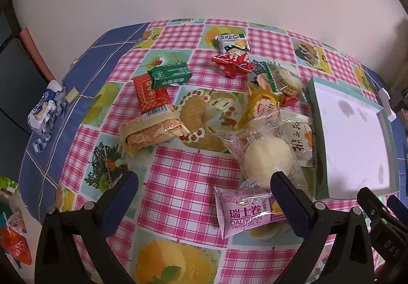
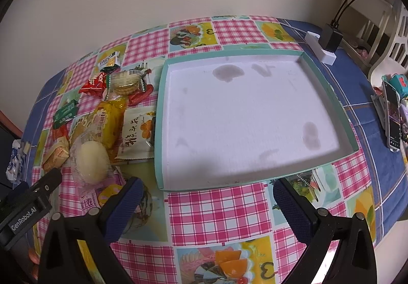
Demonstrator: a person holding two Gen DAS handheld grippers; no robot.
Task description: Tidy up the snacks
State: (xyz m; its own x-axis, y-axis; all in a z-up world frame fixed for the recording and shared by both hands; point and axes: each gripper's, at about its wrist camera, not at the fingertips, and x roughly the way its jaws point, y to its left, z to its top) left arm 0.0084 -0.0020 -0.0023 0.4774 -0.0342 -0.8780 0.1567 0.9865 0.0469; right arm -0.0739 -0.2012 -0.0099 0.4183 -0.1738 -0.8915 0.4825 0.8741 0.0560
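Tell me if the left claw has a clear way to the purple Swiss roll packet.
Probably yes. The left claw is open, and the purple Swiss roll packet lies uncovered just ahead beside its right finger, its far end touching the wrapped white bun.

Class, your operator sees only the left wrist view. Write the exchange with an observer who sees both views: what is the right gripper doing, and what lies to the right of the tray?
Operator: Is the right gripper holding a snack?
Observer: No. The right gripper is open and holds nothing. It is over the checked cloth, in front of the shallow white cardboard tray with a teal rim.
Operator: What sits to the right of that tray?
Observer: A dark smartphone, propped on a stand on the blue part of the cloth.
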